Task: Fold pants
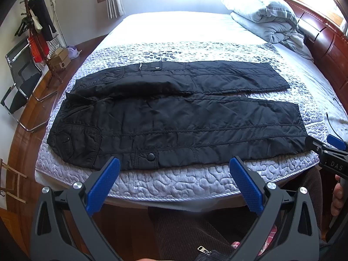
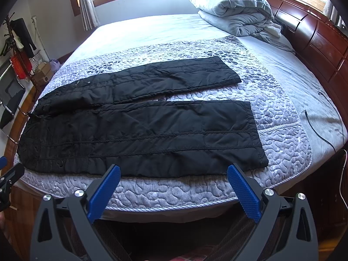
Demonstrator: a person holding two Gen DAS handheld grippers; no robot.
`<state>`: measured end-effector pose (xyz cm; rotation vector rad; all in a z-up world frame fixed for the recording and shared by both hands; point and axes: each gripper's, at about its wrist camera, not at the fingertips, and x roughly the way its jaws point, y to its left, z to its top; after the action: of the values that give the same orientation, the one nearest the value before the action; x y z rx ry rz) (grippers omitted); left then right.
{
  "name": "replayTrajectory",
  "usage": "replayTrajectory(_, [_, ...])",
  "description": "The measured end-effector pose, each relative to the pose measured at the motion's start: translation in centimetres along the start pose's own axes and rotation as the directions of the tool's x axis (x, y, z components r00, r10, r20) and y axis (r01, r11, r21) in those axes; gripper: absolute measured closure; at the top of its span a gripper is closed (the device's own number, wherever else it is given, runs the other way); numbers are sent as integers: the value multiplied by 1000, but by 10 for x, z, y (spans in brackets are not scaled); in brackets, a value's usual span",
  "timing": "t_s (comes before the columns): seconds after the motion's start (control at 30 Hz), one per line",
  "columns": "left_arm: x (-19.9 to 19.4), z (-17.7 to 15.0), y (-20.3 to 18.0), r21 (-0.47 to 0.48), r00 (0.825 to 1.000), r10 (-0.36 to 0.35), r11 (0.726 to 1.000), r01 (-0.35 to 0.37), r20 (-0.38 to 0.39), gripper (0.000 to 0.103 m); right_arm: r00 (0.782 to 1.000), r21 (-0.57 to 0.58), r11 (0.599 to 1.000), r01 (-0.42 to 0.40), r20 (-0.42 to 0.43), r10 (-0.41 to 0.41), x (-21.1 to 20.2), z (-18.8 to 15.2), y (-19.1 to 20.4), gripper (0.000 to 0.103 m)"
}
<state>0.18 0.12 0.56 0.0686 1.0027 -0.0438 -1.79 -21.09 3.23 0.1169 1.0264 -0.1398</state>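
Note:
Black padded pants (image 1: pixel 174 117) lie flat across the quilted bed cover (image 1: pixel 174 184), waist to the left and both legs running right, with a narrow gap between the legs. In the right wrist view the same pants (image 2: pixel 141 134) show their leg hems at the right. My left gripper (image 1: pixel 175 165) hovers open at the bed's near edge, just short of the near leg's snap pocket. My right gripper (image 2: pixel 174 171) is open too, in front of the near leg's lower part. Nothing is held. The right gripper (image 1: pixel 330 145) also shows at the right edge of the left wrist view.
A folded grey duvet (image 2: pixel 235 10) lies at the far right by the dark wooden headboard (image 2: pixel 322 43). A black cable (image 2: pixel 319 130) runs over the sheet on the right. A coat rack (image 1: pixel 37 32), a folding chair (image 1: pixel 19 80) and boxes stand on the floor at left.

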Motion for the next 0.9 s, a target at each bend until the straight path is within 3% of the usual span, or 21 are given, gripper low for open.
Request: replayTrajectory(0.9, [-1,1,-2,11,1000,-5,1000,5,10,3,1000,3,1000,3,3,-3,1,-4,-2,4])
